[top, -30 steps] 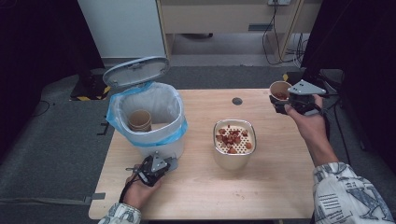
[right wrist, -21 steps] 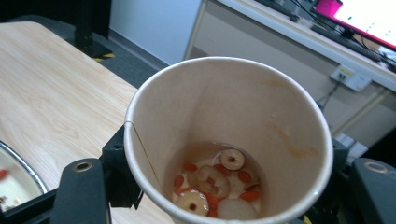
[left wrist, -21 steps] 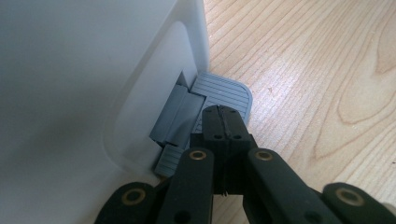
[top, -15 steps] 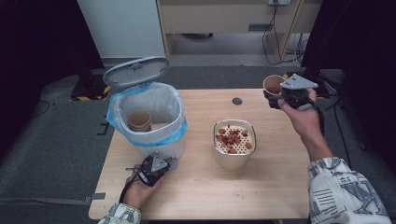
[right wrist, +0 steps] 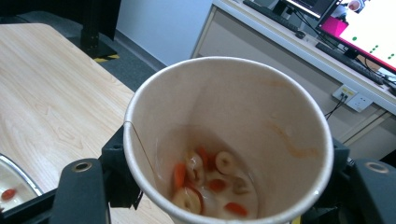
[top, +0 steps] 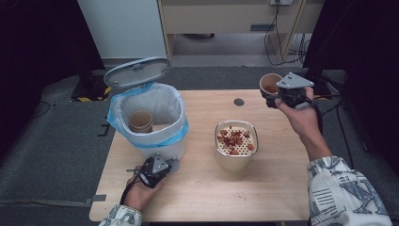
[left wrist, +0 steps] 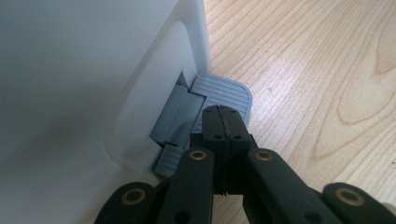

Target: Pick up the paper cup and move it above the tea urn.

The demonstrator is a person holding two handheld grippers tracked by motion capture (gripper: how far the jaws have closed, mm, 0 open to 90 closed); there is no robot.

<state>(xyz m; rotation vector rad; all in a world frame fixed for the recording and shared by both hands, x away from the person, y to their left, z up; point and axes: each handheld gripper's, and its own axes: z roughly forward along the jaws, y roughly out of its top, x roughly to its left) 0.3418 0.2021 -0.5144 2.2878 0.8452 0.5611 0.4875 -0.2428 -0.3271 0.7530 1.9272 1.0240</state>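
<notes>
Right gripper (top: 273, 96) clamped around a paper cup (top: 270, 84) of red and pale fruit slices, held upright above the table's far right corner, beyond the perforated metal strainer bowl (top: 236, 141). Left gripper (left wrist: 224, 122) clenched on nothing, tips pressing the grey pedal (left wrist: 222, 93) of the white bin (top: 150, 117), lid (top: 137, 71) raised.

Left gripper (top: 165, 165): jaws pressed together, tips on the pedal (left wrist: 224, 93) at the bin's foot.
Right gripper (top: 275, 94): raised right of the bin, clamped on paper cup (top: 270, 84).
</notes>
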